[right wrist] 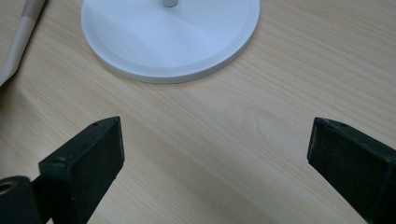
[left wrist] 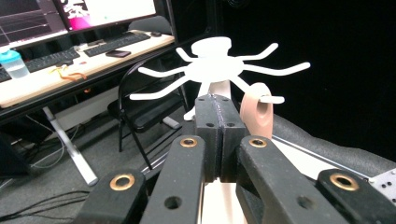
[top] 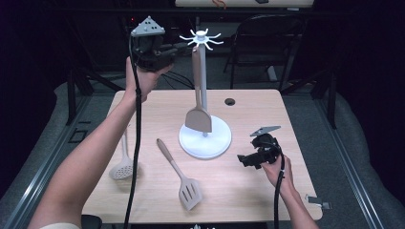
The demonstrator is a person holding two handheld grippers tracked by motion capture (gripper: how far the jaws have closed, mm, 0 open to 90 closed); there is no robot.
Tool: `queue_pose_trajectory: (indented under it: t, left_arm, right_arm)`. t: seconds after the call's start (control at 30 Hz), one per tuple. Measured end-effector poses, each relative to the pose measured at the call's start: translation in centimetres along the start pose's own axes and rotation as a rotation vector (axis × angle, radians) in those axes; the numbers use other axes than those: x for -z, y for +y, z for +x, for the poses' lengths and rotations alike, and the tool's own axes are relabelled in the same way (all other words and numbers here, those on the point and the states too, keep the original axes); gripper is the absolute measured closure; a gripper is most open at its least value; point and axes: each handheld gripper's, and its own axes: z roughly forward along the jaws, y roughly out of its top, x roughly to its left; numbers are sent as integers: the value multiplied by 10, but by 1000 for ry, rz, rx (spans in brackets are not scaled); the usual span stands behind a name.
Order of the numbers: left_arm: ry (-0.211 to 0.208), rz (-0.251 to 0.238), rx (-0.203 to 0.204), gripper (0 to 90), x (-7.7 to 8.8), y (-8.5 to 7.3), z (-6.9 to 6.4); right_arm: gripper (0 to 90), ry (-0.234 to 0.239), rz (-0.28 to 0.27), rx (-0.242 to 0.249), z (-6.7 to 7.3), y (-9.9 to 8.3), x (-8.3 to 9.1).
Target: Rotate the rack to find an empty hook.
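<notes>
A white utensil stand has a ring of hooks on top and a round base on the table. From one hook a beige solid spatula hangs beside the pole. In the left gripper view its handle loop sits on a hook of the white ring. My left gripper is held high just left of the hooks. Its jaws are shut with nothing between them. My right gripper rests low on the table right of the base. It is open over bare wood, facing the base.
A beige slotted spatula lies at the front middle of the table, its handle pointing toward the stand. A perforated skimmer lies at the left under my left forearm. A black folding chair stands behind the table.
</notes>
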Motion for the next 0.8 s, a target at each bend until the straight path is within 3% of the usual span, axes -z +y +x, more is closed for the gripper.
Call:
queue_pose_trajectory:
  t: [0.33,0.6,0.63,0.8]
  left_arm:
    - [7,1,7,900,0,0,1]
    - [-1,-9,21,745,7,-4,-2]
    - [8,-13,26,648,11,-6,-3]
    - [13,-15,41,523,17,-10,-2]
  right_arm:
    - [34,-1,2,2,0,0,0]
    - [36,3,0,6,1,0,0]
    - [36,-7,14,18,0,1,2]
    - [36,10,-6,5,3,1,0]
